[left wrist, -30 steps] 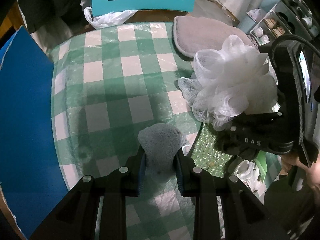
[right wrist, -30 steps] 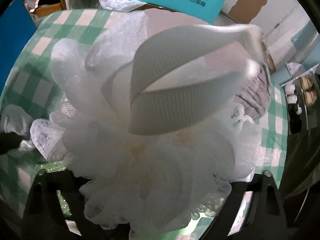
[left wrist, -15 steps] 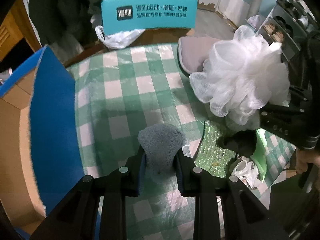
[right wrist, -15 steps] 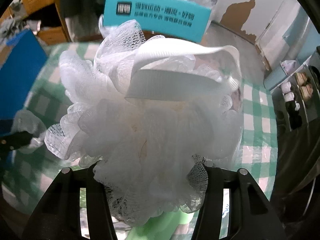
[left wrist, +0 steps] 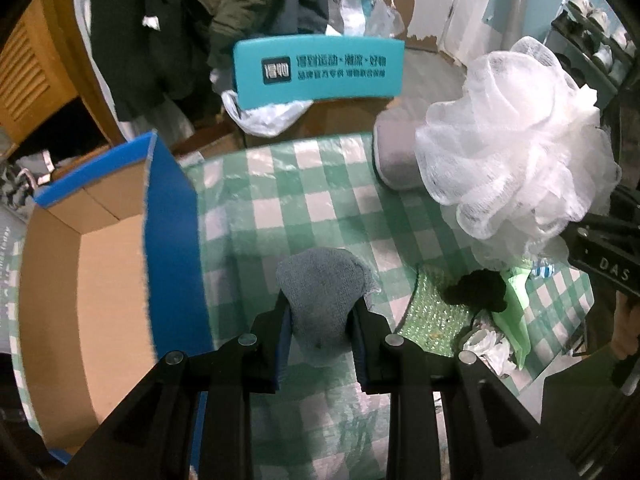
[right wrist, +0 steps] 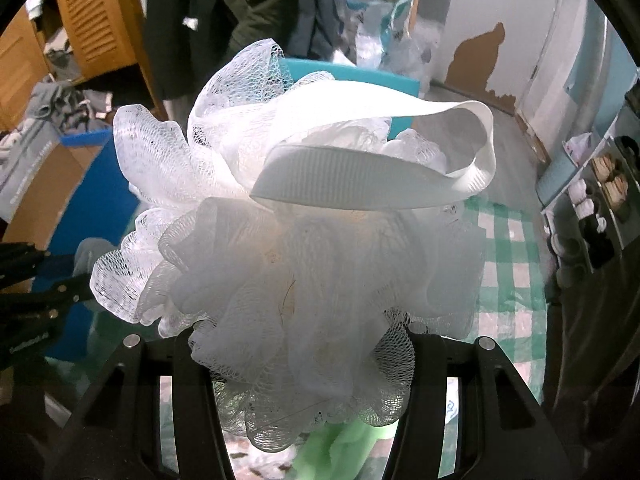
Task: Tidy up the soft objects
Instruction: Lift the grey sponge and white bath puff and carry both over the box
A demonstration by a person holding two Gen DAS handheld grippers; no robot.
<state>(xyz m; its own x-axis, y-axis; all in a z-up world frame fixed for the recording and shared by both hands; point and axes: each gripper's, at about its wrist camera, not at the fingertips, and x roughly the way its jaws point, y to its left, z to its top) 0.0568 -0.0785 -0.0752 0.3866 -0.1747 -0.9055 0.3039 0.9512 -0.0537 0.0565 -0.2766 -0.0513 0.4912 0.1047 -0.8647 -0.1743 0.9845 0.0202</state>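
Observation:
My left gripper [left wrist: 320, 320] is shut on a grey knitted cloth [left wrist: 324, 284] and holds it above the green checked table [left wrist: 320, 200]. My right gripper [right wrist: 300, 360] is shut on a white mesh bath pouf [right wrist: 300, 260] with a white ribbon loop [right wrist: 372, 176]. The pouf also shows at the right of the left wrist view [left wrist: 516, 152], lifted above the table. An open cardboard box with blue flaps [left wrist: 100, 260] stands to the left of the left gripper.
A grey slipper [left wrist: 396, 160] lies at the table's far edge. A green sparkly pad [left wrist: 436, 312], a black item [left wrist: 480, 292], a light green piece [left wrist: 516, 312] and crumpled paper [left wrist: 488, 348] lie at the right. A teal chair back [left wrist: 320, 68] stands behind the table.
Both grippers have risen away from the table with their loads. The view now takes in the open box on the left and the room behind.

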